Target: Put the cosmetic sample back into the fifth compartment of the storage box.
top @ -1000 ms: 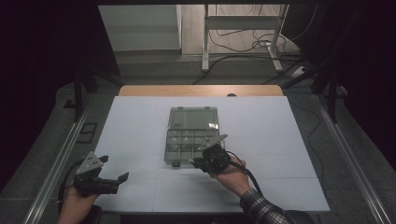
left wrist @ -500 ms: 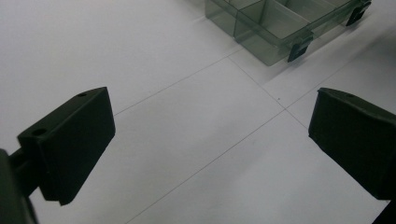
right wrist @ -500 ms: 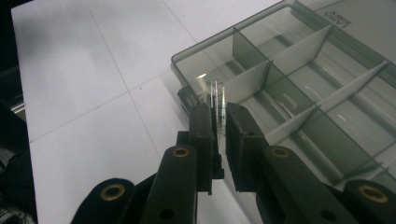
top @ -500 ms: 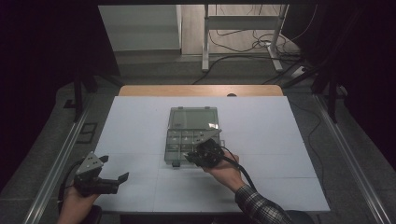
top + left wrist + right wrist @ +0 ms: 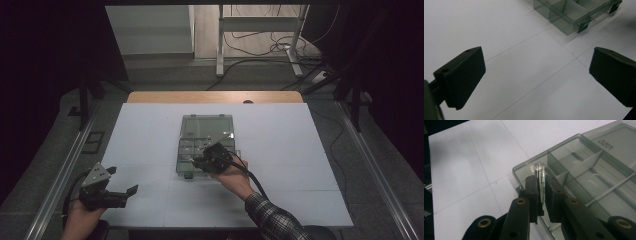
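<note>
The right gripper (image 5: 541, 195) pinched a thin clear tube (image 5: 540, 180) above the open box (image 5: 584, 170); it might slip. The left gripper (image 5: 536, 80) gaped wide.

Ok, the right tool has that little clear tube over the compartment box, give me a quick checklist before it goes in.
1. Clear tube clamped in the right tool: ok.
2. Tube stands upright between the jaws: ok.
3. Compartment box lid open: ok.
4. Corner compartment under the tube free: ok, looks empty.
5. Left tool open and away from the box: ok.
6. Tube contents: cannot tell.
</note>
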`<state>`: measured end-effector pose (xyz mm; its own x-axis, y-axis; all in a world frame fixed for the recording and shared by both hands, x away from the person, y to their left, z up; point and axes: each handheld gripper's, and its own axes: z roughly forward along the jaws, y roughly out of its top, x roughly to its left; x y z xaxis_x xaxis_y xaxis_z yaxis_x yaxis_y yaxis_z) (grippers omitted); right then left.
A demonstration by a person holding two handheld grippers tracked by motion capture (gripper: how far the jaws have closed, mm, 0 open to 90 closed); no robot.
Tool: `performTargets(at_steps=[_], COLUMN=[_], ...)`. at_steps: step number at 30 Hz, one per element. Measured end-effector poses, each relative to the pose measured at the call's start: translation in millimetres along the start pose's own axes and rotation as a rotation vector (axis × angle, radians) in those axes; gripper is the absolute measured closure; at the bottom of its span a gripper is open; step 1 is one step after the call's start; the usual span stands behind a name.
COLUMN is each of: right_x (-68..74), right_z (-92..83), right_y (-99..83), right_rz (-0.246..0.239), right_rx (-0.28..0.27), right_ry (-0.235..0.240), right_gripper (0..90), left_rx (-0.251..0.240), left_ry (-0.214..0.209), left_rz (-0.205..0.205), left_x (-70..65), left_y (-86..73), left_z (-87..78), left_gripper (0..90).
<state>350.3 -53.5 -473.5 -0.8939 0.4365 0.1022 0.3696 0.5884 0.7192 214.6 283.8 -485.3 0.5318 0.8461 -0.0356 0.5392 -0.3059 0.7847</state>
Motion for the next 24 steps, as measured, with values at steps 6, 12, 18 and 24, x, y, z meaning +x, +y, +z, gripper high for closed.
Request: performTargets(at_steps=[6, 12, 18, 24], right_x=[-1.0, -0.8, 0.5, 2.1], right_z=[6.0, 15.7, 21.9, 32.8], right_y=[5.7, 12.0, 16.8, 19.5], right_rz=[-0.005, -0.009, -0.016, -0.025], right_rx=[-0.005, -0.013, -0.013, -0.01], right_ry=[0.001, 0.001, 0.003, -0.001], right_gripper=[80.5, 80.5, 80.5, 80.5], left_rx=[0.0, -0.001, -0.001, 0.0], left_ry=[-0.001, -0.002, -0.002, -0.002], left_rz=[0.0, -0.003, -0.001, 0.0], left_x=[0.2, 0.4, 0.3, 0.3], left_y=[0.1, 0.0, 0.0, 0.0], left_z=[0.2, 0.2, 0.1, 0.1], left_gripper=[1.1, 1.1, 1.1, 1.1])
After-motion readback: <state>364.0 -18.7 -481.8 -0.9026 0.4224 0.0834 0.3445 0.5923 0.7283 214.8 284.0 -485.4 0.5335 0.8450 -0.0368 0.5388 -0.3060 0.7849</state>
